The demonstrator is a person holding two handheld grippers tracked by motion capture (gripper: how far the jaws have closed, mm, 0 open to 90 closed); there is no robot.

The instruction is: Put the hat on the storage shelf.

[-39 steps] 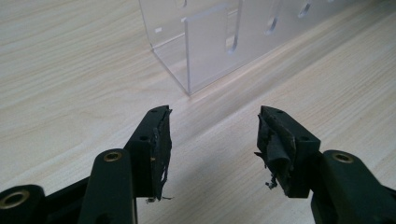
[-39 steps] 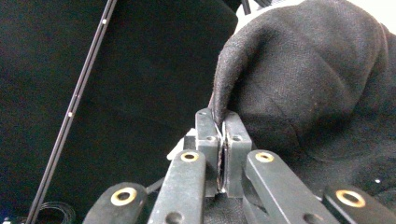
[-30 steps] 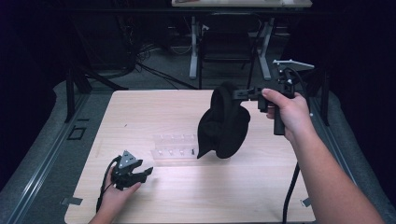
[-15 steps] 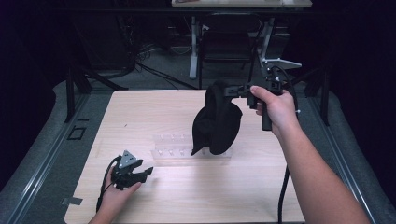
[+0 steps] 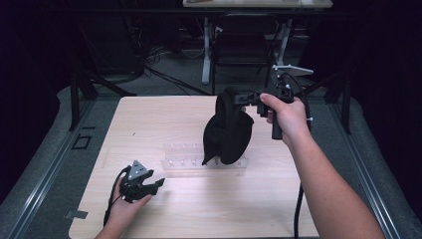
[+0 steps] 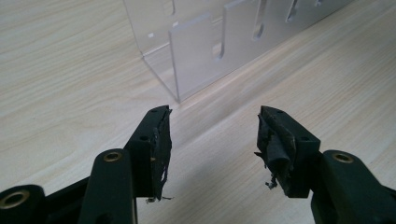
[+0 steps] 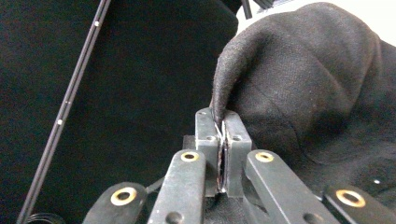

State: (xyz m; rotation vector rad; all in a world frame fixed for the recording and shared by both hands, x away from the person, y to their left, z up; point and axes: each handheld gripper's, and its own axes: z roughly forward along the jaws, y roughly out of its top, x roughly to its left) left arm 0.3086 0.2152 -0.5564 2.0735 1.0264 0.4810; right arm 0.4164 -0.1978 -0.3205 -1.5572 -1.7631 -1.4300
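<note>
A black cloth [image 5: 226, 132], limp and folded, hangs in the air over the right half of a clear acrylic rack [image 5: 184, 160]. My right gripper [image 5: 240, 98] is shut on the cloth's top edge; in the right gripper view the cloth [image 7: 303, 84] is pinched between the closed jaws of the right gripper [image 7: 222, 122]. The cloth's lower tip reaches down in front of the rack. My left gripper [image 5: 158, 183] rests on the table near the rack's left end. Its jaws stand open with nothing between them, and the left gripper [image 6: 212, 135] points at the corner of the rack [image 6: 205, 46].
The light wooden table [image 5: 149, 119] has grey floor and a metal rail on each side. Behind the table stand a desk's legs and cables [image 5: 149, 59]. A cable [image 5: 298, 209] trails from the right gripper along the forearm.
My right hand has carried the black cloth to the left and slightly down, nearer the rack. The left gripper has stayed where it was.
</note>
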